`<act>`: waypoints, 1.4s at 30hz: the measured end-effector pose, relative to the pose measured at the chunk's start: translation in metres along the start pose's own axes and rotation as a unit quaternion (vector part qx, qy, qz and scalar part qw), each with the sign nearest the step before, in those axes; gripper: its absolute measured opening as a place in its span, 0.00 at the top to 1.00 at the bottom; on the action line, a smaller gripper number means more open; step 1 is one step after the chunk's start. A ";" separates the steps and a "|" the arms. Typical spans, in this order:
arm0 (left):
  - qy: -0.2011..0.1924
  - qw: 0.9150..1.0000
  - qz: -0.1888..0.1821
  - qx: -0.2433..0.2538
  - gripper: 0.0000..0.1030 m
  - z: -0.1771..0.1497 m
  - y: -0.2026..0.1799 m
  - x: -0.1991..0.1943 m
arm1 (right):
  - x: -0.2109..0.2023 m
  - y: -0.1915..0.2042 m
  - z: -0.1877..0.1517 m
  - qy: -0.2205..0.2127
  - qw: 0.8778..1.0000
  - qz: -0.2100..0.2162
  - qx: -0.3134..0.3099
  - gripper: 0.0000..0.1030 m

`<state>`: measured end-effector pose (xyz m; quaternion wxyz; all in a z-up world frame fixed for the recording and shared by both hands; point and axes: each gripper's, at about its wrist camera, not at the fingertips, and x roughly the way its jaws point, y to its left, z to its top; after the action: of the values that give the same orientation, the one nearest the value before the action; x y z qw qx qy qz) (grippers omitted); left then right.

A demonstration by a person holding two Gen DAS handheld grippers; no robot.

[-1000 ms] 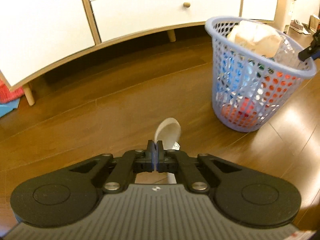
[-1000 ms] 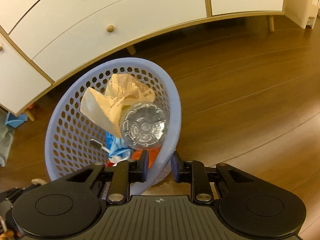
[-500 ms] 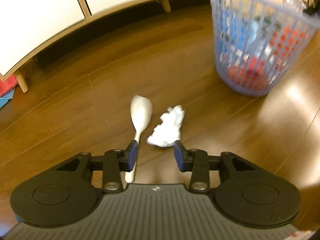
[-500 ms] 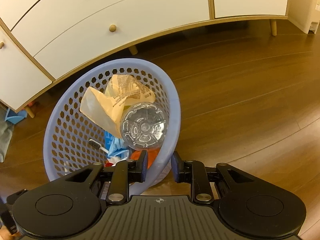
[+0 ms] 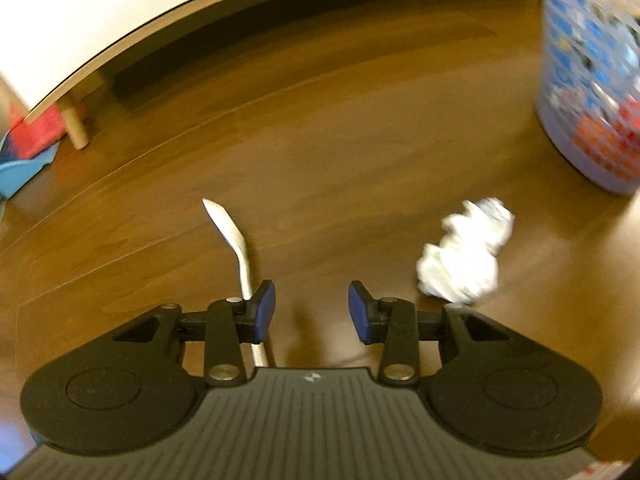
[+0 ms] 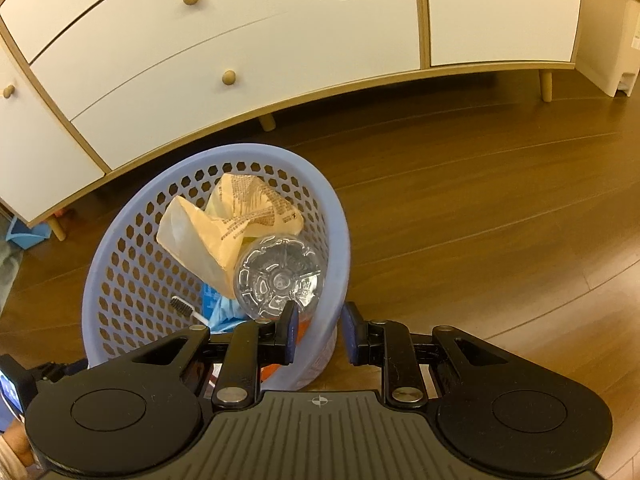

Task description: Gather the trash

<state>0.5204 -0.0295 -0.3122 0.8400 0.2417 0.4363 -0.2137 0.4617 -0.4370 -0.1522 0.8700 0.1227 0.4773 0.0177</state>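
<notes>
My left gripper hangs open just above the wooden floor. A white plastic spoon lies on the floor, and its handle runs under the left finger. A crumpled white paper ball rests just outside the right finger. The lilac mesh basket stands at the far right, blurred. In the right wrist view my right gripper straddles the near rim of the basket, one finger inside and one outside, shut on the wall. Inside lie a clear bottle, a tan paper bag and a toothbrush.
A white sideboard on short wooden legs runs along the back, with a dark gap under it. Red and blue items lie by its left leg. A white bin stands at the far right. Bare floor stretches right of the basket.
My left gripper opened and let go of the white spoon, which now lies on the floor. It then dropped lower and swung left, away from the basket. The right gripper barely moved.
</notes>
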 end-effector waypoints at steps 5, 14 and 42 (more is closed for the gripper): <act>0.011 0.999 0.024 -0.026 0.66 0.002 0.014 0.013 | 0.003 -0.004 0.000 -0.001 1.000 0.002 0.003 0.80; 0.017 0.999 0.000 -0.039 0.96 0.005 0.019 0.026 | 0.010 -0.002 -0.002 0.008 1.000 0.004 -0.003 0.80; -0.033 0.995 -0.091 0.014 0.68 0.026 -0.008 -0.040 | 0.015 0.003 -0.003 0.017 1.000 -0.001 -0.020 0.80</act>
<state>0.5114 -0.0450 -0.2673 0.8276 0.2055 0.4253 -0.3032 0.4675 -0.4314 -0.1651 0.8638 0.1049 0.4921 0.0284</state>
